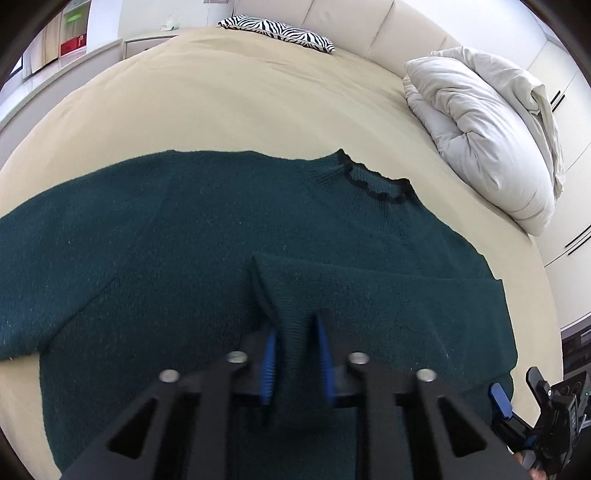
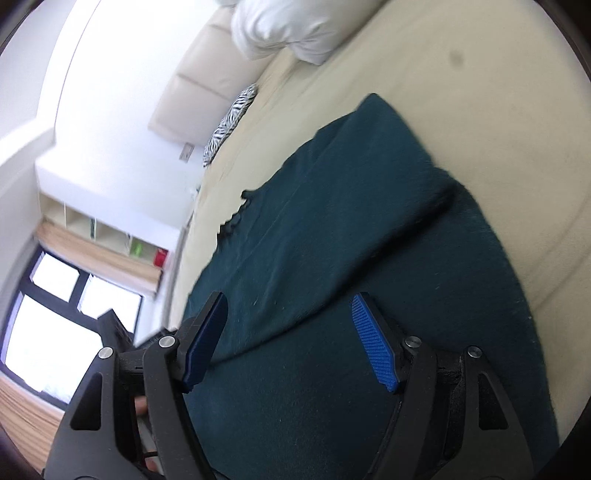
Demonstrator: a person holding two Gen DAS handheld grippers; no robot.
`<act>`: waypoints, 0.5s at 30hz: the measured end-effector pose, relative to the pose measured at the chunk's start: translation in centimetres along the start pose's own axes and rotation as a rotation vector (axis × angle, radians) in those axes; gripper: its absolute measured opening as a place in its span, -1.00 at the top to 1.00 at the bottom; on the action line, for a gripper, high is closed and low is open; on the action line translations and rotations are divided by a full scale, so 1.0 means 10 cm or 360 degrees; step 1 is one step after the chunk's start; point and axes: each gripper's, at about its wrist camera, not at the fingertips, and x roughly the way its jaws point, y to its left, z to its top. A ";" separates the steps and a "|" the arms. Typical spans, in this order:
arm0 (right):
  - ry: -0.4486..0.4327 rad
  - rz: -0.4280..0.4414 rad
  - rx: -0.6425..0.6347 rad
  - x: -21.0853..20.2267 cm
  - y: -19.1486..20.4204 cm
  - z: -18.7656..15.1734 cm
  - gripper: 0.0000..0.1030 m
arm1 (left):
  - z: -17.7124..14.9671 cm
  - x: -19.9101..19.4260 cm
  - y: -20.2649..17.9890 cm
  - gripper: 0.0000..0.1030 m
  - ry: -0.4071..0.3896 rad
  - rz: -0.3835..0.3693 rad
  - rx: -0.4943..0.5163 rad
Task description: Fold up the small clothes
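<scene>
A dark green knit sweater [image 1: 177, 236] lies flat on the beige bed, its black scalloped collar [image 1: 373, 184] pointing toward the far right. One sleeve [image 1: 388, 291] is folded across the body. My left gripper [image 1: 295, 360] is shut on that sleeve's cuff, with the knit pinched between the blue pads [image 1: 269, 365]. In the right wrist view the sweater [image 2: 369, 221] fills the middle, and my right gripper [image 2: 291, 336] hovers open just above it with nothing between its fingers. The right gripper [image 1: 517, 410] also shows at the lower right of the left wrist view, beside the sweater's edge.
The beige sheet [image 1: 240, 103] spreads beyond the sweater. A bunched white duvet [image 1: 480, 140] lies at the right by the cream headboard [image 1: 354, 22]. A zebra-print pillow [image 1: 280, 31] sits at the far end. Shelves [image 2: 110, 240] and a window [image 2: 48, 321] stand off the bed.
</scene>
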 end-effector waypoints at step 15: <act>-0.0156 0.0010 0.0371 -0.02 -0.43 0.54 0.11 | 0.13 0.07 0.23 0.84 -0.0140 -0.0079 -0.0042</act>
